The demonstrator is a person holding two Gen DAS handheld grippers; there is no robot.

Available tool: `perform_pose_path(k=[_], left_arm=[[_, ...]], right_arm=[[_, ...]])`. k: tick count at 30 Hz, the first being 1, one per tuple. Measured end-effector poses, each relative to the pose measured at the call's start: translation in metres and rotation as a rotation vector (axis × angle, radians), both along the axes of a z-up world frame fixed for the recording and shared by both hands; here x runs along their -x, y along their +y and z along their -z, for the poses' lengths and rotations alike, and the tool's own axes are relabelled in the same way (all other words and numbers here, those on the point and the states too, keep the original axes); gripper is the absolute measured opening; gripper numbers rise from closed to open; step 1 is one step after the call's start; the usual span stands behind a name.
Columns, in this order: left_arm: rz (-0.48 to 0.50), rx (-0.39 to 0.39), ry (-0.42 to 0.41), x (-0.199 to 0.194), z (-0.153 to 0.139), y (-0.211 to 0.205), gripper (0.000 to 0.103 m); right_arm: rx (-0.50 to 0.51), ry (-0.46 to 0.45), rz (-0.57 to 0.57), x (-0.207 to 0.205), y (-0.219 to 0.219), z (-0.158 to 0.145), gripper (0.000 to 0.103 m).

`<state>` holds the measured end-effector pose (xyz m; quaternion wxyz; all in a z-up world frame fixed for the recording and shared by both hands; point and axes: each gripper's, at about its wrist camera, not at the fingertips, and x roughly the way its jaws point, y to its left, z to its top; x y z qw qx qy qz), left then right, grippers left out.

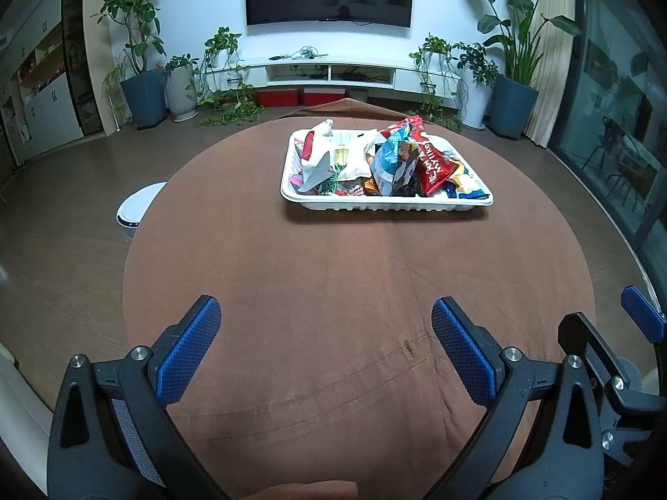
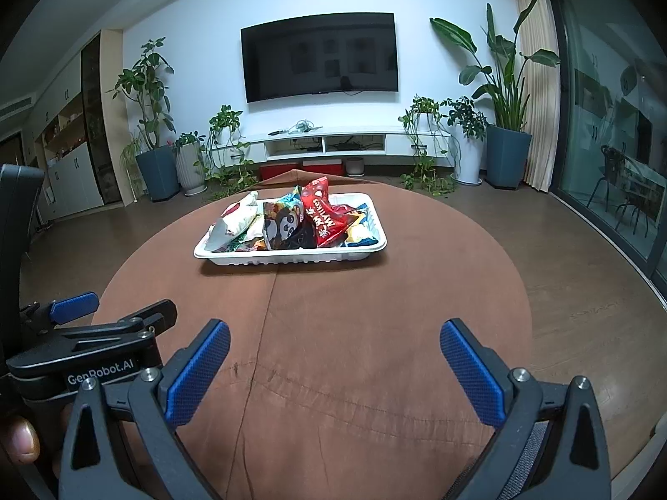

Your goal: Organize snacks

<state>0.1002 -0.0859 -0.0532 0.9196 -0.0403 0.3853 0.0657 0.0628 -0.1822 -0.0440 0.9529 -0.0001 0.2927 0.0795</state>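
A white plastic tray (image 1: 392,205) (image 2: 292,257) sits on the far half of a round table with a brown cloth (image 1: 333,291) (image 2: 333,312). Several snack packets are heaped in it, among them a red bag (image 1: 431,162) (image 2: 323,218), a blue bag (image 1: 389,164) with a panda print (image 2: 285,225), and a white bag (image 1: 319,158) (image 2: 233,221). My left gripper (image 1: 327,325) hangs open over the near part of the cloth with nothing between its fingers. My right gripper (image 2: 335,348) is open too, beside the left one and well short of the tray.
A white round bin (image 1: 135,208) stands on the floor left of the table. Beyond the table are a low TV cabinet (image 1: 329,71), potted plants (image 1: 141,83) (image 1: 512,96) and glass doors (image 2: 617,146) on the right. A person's thumb (image 2: 21,443) shows at the lower left.
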Motion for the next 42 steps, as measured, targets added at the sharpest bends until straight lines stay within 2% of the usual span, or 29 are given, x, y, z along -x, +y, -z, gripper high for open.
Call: perform_pose_path(k=[42], left_arm=[[0.005, -0.006, 0.002, -0.0001, 0.0008, -0.0002, 0.103]], right_arm=[[0.002, 0.012, 0.0, -0.0011, -0.0012, 0.0072, 0.103]])
